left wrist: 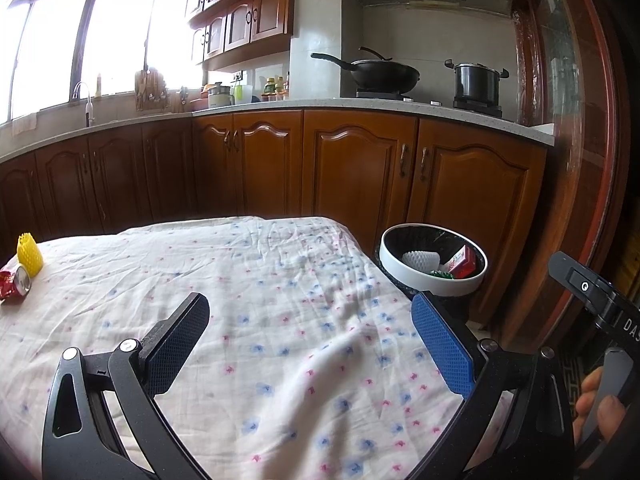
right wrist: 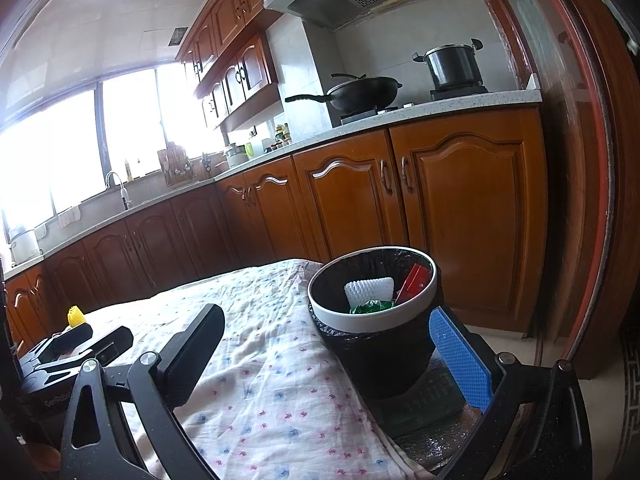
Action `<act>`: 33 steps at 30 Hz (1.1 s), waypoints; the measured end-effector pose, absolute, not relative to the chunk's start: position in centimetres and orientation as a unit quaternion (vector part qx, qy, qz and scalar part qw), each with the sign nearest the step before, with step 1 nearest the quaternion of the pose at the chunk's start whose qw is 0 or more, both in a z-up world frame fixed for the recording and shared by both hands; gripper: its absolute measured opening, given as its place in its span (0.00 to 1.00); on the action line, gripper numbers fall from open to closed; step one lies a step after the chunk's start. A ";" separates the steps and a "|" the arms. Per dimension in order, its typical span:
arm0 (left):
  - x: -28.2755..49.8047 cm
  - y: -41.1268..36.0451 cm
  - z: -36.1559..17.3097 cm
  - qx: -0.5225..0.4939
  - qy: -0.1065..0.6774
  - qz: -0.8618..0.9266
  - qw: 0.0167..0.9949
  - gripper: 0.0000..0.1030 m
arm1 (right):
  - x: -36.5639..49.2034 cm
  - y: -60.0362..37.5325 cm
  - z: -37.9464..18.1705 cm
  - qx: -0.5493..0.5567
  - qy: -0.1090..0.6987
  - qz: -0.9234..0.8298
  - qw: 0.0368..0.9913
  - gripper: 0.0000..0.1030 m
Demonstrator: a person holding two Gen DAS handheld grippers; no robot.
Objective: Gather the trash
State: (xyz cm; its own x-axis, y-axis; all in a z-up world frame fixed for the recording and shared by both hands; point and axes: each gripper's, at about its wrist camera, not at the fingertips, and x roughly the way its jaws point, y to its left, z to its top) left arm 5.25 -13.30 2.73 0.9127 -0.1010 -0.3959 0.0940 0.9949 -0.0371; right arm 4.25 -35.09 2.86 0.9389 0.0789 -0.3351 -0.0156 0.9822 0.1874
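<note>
Trash (left wrist: 18,278) lay at desk's (left wrist: 280,300) far left edge, well left of left claw (left wrist: 310,344), long axis running toward it. Left nearer. Both claws released, empty; right claw (right wrist: 328,364) beside bin (right wrist: 374,320).

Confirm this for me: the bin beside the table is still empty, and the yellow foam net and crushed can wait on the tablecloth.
Not quite. The bin already holds a white foam net, a red carton and a green wrapper, as the right wrist view shows. The yellow foam net and crushed can do wait on the tablecloth.
</note>
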 end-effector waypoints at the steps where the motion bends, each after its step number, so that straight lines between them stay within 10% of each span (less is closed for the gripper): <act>1: 5.2 -13.3 2.7 -0.008 0.203 -0.049 0.978 1.00 | 4.2 -35.1 2.9 0.092 0.173 0.025 0.980 1.00; 33: 5.4 -13.2 2.4 -0.008 0.207 -0.050 0.977 1.00 | 4.2 -34.4 2.9 0.094 0.171 0.028 0.980 1.00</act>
State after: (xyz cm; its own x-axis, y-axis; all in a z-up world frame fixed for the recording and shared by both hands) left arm 5.42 -13.18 2.43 0.9096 -0.1004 -0.4033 0.0939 0.9949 -0.0358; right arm 4.15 -34.43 2.88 0.9397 0.0869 -0.3309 -0.0221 0.9806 0.1948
